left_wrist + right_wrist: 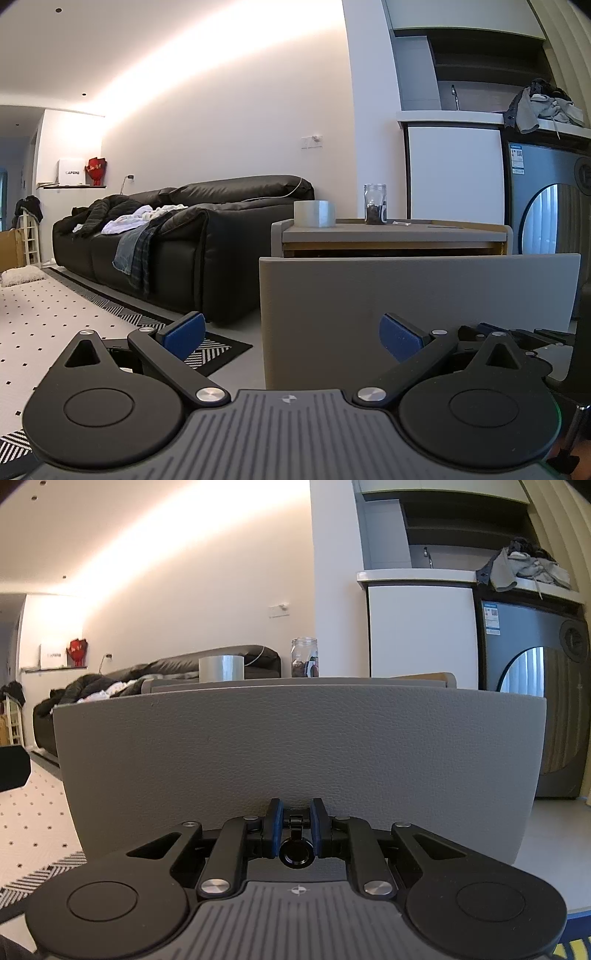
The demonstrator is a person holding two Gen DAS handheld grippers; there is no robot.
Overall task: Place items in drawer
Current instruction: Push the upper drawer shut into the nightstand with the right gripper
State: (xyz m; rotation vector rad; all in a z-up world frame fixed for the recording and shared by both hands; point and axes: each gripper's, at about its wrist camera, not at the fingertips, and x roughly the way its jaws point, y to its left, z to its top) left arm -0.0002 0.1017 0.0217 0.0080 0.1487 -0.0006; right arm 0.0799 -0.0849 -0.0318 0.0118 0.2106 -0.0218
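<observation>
Low beside the grey side table (391, 233), both cameras face the drawer front (295, 760), a big grey leather-textured panel standing forward of the carcass, so drawer is out; gap shows behind it in left view. Black sofa (177, 236) with clothes behind, washer (546, 221) at right. On the tabletop: tape roll (314, 213) toward the left, glass jar (375, 209) with dark contents just right of it, small pale thing further right, too small to tell. None seen in the drawer; its inside is hidden from both views. Right gripper (296, 827) has blue pads pinched narrow on the small black pull knob (295, 853) low on the panel. Left gripper (293, 334) spread wide, holding nothing, off the panel's left lower corner. Step judged: drawer handling via the knob; fits either opening it for loading or about to push it closed, can't settle which. Either way the grip needs a straight line along the runners, no twisting on that tiny knob or pads slip.
</observation>
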